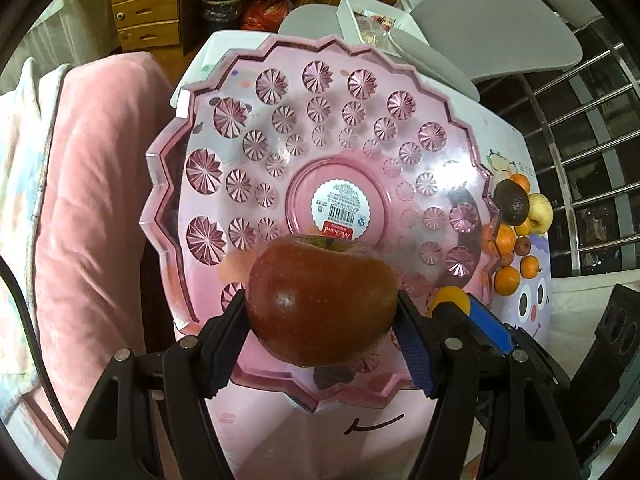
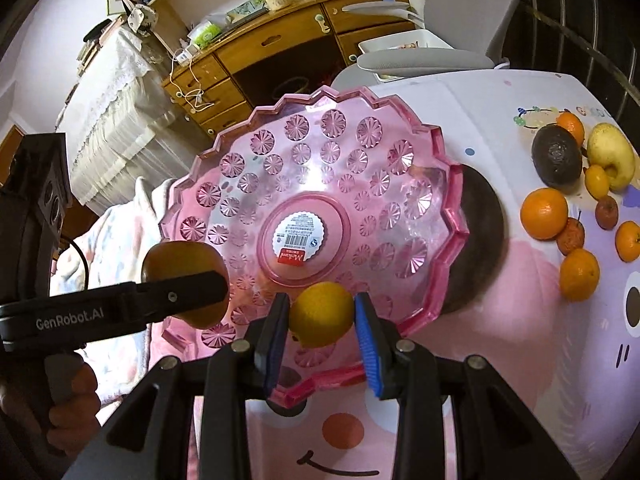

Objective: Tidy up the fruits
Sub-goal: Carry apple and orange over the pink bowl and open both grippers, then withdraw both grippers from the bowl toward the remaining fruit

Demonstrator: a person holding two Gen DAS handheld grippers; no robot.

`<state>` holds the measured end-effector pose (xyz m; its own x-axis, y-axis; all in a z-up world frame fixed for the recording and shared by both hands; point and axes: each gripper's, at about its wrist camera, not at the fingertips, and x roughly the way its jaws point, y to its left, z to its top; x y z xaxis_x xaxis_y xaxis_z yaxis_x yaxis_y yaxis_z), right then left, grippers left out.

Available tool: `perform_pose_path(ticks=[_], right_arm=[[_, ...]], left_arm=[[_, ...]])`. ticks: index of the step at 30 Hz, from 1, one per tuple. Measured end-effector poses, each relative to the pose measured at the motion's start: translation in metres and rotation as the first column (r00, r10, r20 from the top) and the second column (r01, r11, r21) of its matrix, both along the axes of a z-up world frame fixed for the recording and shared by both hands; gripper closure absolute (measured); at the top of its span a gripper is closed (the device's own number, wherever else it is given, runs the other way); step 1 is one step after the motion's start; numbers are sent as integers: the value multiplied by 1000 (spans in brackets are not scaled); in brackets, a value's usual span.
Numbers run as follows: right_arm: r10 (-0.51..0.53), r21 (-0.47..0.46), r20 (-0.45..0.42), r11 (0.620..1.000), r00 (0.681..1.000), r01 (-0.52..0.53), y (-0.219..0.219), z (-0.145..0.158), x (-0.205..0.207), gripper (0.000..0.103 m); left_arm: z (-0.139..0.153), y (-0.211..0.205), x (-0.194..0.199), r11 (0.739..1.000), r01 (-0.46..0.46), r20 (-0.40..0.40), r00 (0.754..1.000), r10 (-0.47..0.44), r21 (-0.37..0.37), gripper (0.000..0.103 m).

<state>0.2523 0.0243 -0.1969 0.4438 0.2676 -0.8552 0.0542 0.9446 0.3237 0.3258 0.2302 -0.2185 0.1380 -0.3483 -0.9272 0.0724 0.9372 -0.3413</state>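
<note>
A pink clear plastic fruit plate (image 1: 320, 132) with a scalloped rim sits on the table; it also shows in the right wrist view (image 2: 360, 168). My left gripper (image 1: 320, 312) is shut on a red apple (image 1: 320, 300) above the plate's near part. In the right wrist view the left gripper (image 2: 186, 292) and the red apple (image 2: 176, 256) hang over the plate's left edge. My right gripper (image 2: 322, 316) is shut on a small yellow-orange citrus fruit (image 2: 322, 314) over the plate's near edge; this fruit (image 1: 450, 298) also shows in the left wrist view.
A pile of fruit lies on the table right of the plate: oranges (image 2: 544, 212), a dark avocado (image 2: 556, 156), a yellow apple (image 2: 612, 152) and small red fruits (image 2: 606, 212). A pink blanket (image 1: 96, 200) lies left. A grey chair (image 1: 480, 28) and wooden drawers (image 2: 256, 56) stand behind.
</note>
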Motion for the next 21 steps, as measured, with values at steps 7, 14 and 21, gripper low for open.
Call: perform_pose_path(ticks=[7,14,21], right_arm=[[-7,18,0,1000,1000,7,-3,6,1,60],[-22,40,47,999,999,20,-13,23,-6,44],[-58,81,43,995,997,54,-34,26,-18,41]], left_arm=[[14,-4,-3,1000,2,41,999,-1,-20,13],[36,-16,-12,1000,3,90,996,-4,4,13],[51,-22,-26,999,-43,125,991,41,11,13]])
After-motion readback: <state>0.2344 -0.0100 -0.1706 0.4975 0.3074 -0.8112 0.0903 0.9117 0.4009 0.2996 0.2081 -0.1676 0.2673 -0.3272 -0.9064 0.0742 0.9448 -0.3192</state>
